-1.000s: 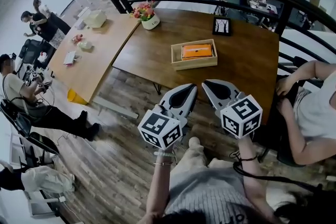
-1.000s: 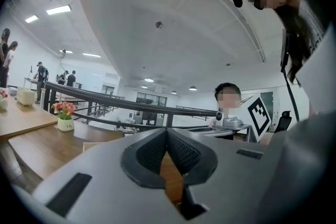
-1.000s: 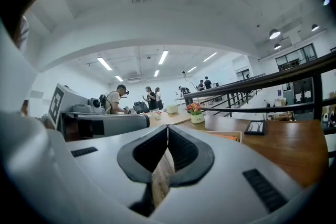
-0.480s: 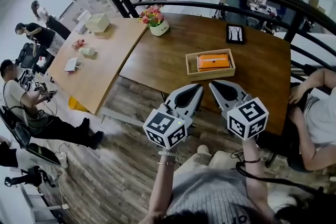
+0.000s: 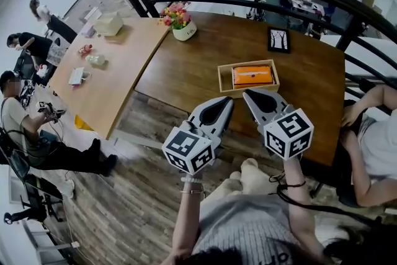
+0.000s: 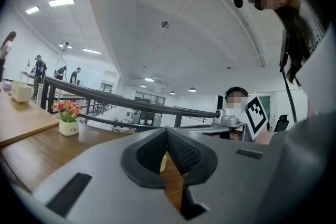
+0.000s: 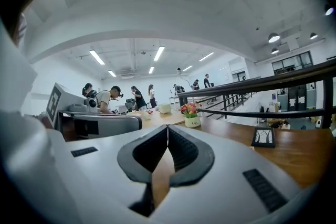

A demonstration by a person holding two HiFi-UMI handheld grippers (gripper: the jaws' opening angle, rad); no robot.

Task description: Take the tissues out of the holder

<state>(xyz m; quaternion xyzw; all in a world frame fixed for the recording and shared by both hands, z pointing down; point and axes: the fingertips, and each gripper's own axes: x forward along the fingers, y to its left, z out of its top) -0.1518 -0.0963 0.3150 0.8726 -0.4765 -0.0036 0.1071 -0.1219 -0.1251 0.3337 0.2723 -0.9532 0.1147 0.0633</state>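
**Tissue pack (image 5: 252, 76) not yet out of its holder (image 5: 248, 92)**

Orange tissue pack lies inside the wooden holder on the dark worktop (image 5: 186, 65). Left hand-held gripper (image 5: 227, 102) and right hand-held gripper (image 5: 248, 94) hover near its front edge, jaws closed on nothing. By my reading, the whole removal is ahead.

left gripper (image 5: 225, 102): grey shell, black jaws, marker cube (image 5: 191, 150) | right gripper (image 5: 249, 94): same | top (image 5: 248, 234): grey ribbed

Your light is bright and even, coming from ceiling strips (image 7: 159, 53) at 12 o'clock in the right gripper view and at 10 o'clock in the left one. Every view bows hard at its edges, and both gripper views go black at the corners. The holder (image 5: 247, 77), at 2 o'clock in the head view, reads sharp.
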